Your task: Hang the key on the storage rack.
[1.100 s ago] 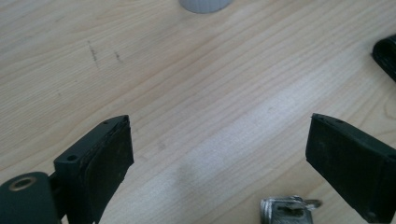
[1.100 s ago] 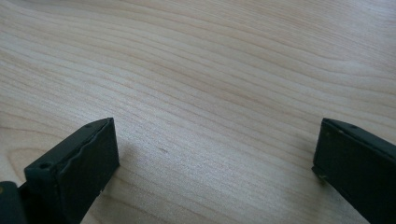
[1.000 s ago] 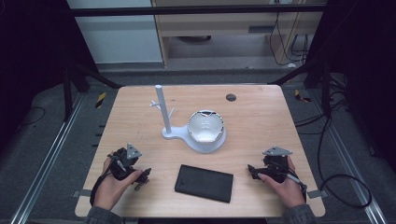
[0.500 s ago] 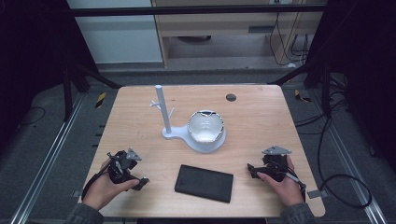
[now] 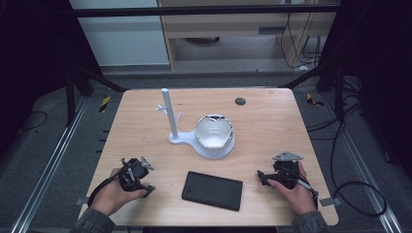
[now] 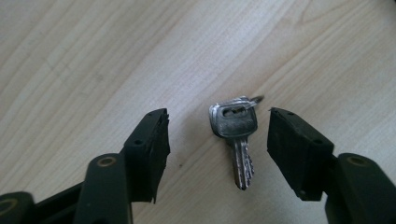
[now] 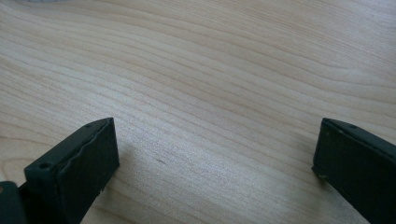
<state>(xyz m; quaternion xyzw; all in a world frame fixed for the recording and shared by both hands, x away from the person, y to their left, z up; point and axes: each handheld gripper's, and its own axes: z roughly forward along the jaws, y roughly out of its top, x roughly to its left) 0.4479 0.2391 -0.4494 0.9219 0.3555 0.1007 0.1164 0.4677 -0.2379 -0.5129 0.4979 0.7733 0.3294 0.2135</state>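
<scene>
Left gripper (image 6: pixel 217 135): held low near the tabletop's near left corner, jaws spread apart with a small silver metal key (image 6: pixel 235 133) lying flat on the wood between them, touching neither.
Key position: bow towards the far side of the left gripper view, blade pointing back at the camera; a thin ring shows at the bow.
Right gripper (image 7: pixel 215 158): near the near right corner, jaws wide apart over bare wood, nothing between them.
Hands: each forearm comes in over the near edge, the left hand (image 5: pixel 114 191) wrapped round its tool, the right hand (image 5: pixel 296 191) likewise.
Flat black rectangular pad (image 5: pixel 212 190): lies between the two grippers, close to the near edge.
White stand with an upright peg post and a round dish (image 5: pixel 201 136): mid-tabletop, well beyond the key.
Small dark disc (image 5: pixel 240 101): near the far edge.
Risk: the key lies flat and thin, so closing jaws may ride over it or push it sideways; it sits nearer one jaw, so that jaw would strike first and spin it.
</scene>
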